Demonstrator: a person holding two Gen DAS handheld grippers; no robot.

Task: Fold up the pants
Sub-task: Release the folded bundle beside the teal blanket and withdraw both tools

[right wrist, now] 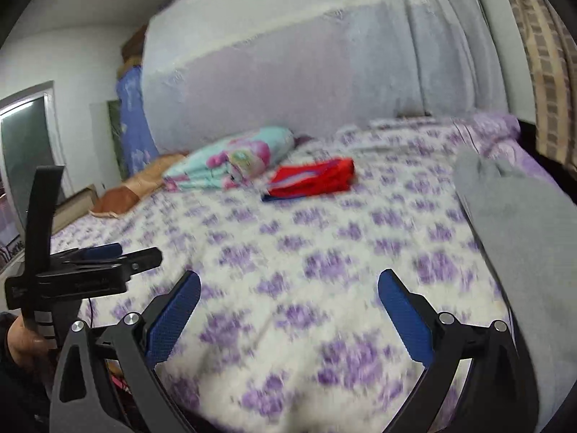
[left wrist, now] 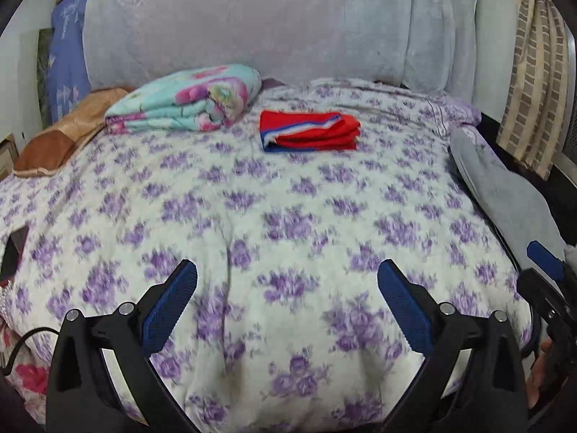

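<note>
While both point slightly down over the bed (left wrist: 288, 216), the left hand-held gripper (left wrist: 286, 281) and right hand-held gripper (right wrist: 288, 288) gape wide, holding nothing. Folded red pants (left wrist: 310, 131) lie far ahead, beside a floral blanket (left wrist: 187, 99).

Folded pants (left wrist: 310, 130) lie on bed (left wrist: 252, 195), far middle, before headboard (left wrist: 245, 32); folded quilt (left wrist: 187, 99) just left of them, apart; pillow (left wrist: 61, 137) further left at bed edge; second garment (left wrist: 505, 187) along right edge; my left gripper (left wrist: 286, 303) and right gripper (right wrist: 288, 310) over near end, nothing between fingers.
</note>
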